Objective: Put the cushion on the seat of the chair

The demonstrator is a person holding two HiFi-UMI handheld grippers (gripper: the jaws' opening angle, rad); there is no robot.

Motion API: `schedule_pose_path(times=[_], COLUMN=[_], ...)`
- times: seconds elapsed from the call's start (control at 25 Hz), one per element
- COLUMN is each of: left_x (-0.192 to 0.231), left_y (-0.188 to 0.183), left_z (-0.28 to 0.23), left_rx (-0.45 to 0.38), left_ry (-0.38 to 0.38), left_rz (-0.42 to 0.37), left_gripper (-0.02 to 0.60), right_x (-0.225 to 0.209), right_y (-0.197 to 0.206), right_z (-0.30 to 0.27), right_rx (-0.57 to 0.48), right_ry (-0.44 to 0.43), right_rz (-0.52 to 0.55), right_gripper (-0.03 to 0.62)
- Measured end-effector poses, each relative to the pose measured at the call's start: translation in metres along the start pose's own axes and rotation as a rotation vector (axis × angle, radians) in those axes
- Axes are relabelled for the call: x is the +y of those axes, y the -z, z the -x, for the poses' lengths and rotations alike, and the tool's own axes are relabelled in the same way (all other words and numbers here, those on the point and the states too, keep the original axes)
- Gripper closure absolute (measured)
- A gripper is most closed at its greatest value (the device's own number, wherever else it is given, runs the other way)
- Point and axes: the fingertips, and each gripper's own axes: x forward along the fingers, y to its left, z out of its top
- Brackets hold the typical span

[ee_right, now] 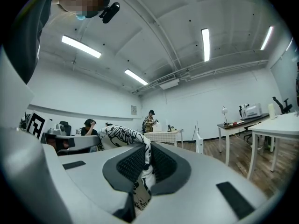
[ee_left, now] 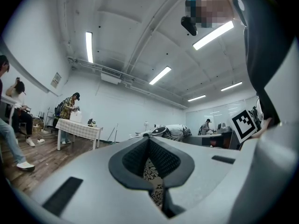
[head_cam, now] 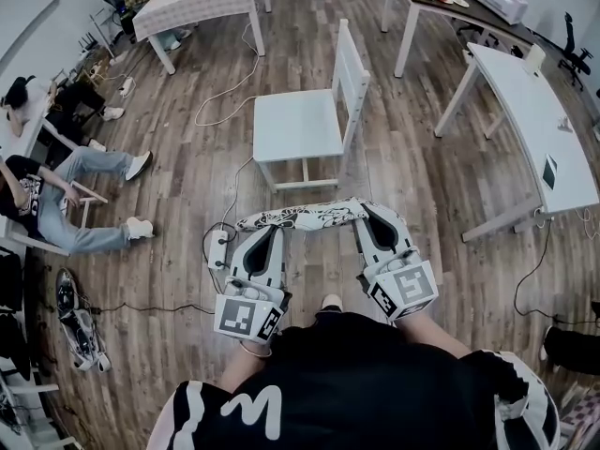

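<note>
A flat cushion (head_cam: 300,217) with a black-and-white pattern hangs level between my two grippers, in front of the person's body. My left gripper (head_cam: 263,234) is shut on its left end, and patterned cloth (ee_left: 152,171) shows pinched between the dark pads. My right gripper (head_cam: 375,221) is shut on its right end, with the cushion (ee_right: 122,135) bulging out leftwards from the jaws. The white wooden chair (head_cam: 305,120) stands just beyond the cushion, its seat bare and its slatted back on the right side.
White tables (head_cam: 536,120) run along the right, and a table with a checked cloth (head_cam: 192,6) stands far left. People sit at the left (head_cam: 66,195). A power strip (head_cam: 219,247) and cables lie on the wooden floor by my left gripper.
</note>
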Motion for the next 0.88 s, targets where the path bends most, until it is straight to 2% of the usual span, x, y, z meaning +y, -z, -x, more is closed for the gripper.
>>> schedule_pose_path(times=[0.88], left_x=[0.004], left_y=[0.014], left_z=[-0.029], left_rx=[0.017], left_ry=[-0.051], left_rz=[0.024], left_gripper=[0.578], right_x=[-0.025], right_y=[0.013], right_z=[-0.021], right_rx=[0.042], right_ry=[-0.069], right_rz=[-0.026], right_gripper=[0.563])
